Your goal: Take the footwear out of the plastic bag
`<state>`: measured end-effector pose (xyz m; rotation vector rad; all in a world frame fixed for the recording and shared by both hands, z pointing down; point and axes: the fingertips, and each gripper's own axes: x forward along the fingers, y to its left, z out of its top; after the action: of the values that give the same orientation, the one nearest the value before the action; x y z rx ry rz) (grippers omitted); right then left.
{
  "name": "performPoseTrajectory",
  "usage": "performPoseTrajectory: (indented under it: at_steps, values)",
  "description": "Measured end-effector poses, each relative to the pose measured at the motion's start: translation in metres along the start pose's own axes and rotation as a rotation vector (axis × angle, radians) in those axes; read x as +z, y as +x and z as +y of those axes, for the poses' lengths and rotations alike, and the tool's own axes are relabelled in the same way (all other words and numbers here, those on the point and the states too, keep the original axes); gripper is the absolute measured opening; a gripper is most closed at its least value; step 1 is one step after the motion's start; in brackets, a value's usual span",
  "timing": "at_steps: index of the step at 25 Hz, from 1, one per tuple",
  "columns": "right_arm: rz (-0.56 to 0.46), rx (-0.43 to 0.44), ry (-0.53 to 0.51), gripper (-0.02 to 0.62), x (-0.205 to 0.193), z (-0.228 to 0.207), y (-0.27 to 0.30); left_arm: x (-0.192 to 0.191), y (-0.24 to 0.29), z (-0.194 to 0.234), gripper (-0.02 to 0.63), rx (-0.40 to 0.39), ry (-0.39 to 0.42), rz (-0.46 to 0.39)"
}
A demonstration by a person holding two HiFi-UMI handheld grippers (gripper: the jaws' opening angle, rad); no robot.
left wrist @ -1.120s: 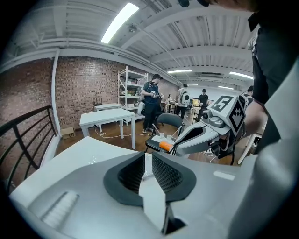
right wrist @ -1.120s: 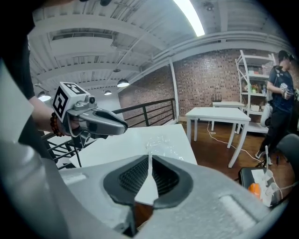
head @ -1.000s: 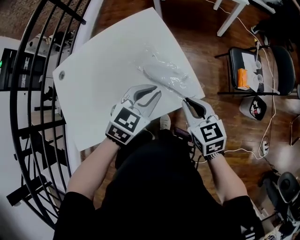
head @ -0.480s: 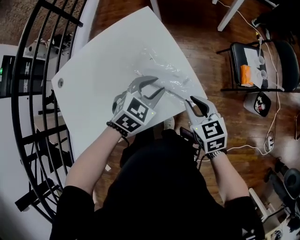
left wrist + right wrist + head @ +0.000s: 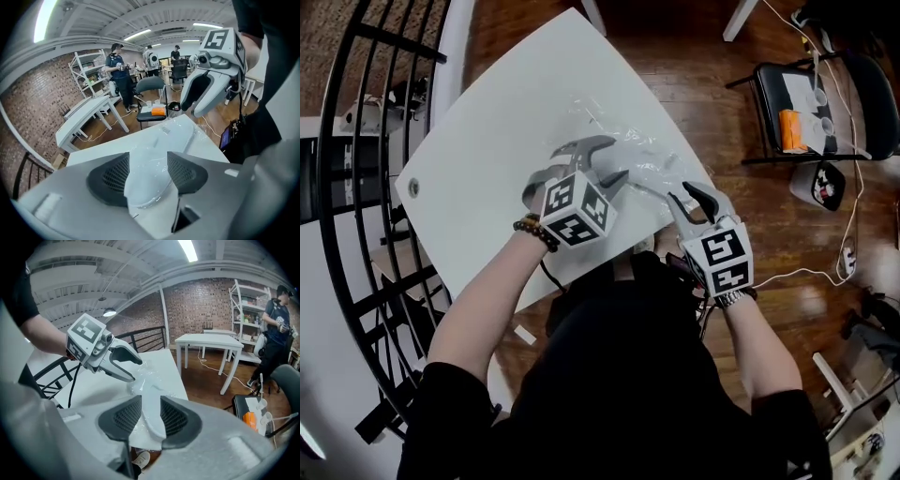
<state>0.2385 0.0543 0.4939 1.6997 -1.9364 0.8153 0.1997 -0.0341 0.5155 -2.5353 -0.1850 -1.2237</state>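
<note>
White table (image 5: 478, 131) over wood floor, bagged footwear (image 5: 661, 173) by its near right corner.

Nearest, right gripper (image 5: 686, 195) at the table edge: jaws partly spread, just opened further, one end of the footwear lying between the pads, unpinched. Next, left gripper (image 5: 616, 159): spread wide, likewise just opened, straddling the other end through the film without pressing. Beyond, slack plastic bag (image 5: 600, 112) crumpled toward mid-table. Best done by finding the bag's mouth first, pinching film alone with one gripper, closing the other on the footwear itself, then drawing apart low and level to avoid dragging it over the edge.
</note>
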Motion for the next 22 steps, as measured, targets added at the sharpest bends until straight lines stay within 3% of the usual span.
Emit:
performPoseTrajectory:
  at_steps: [9, 16, 22]
  values:
    - [0.03, -0.028, 0.017, 0.112, -0.008, -0.014, 0.009, -0.014, 0.036, -0.011, 0.295, -0.058, 0.089, 0.038]
    - [0.04, -0.03, 0.019, 0.112, -0.009, -0.017, 0.01, -0.017, 0.044, -0.009, 0.296, -0.072, 0.06, 0.048]
    - [0.04, -0.026, 0.015, 0.112, -0.01, -0.016, 0.009, -0.022, 0.045, -0.01, 0.293, -0.063, -0.021, 0.074]
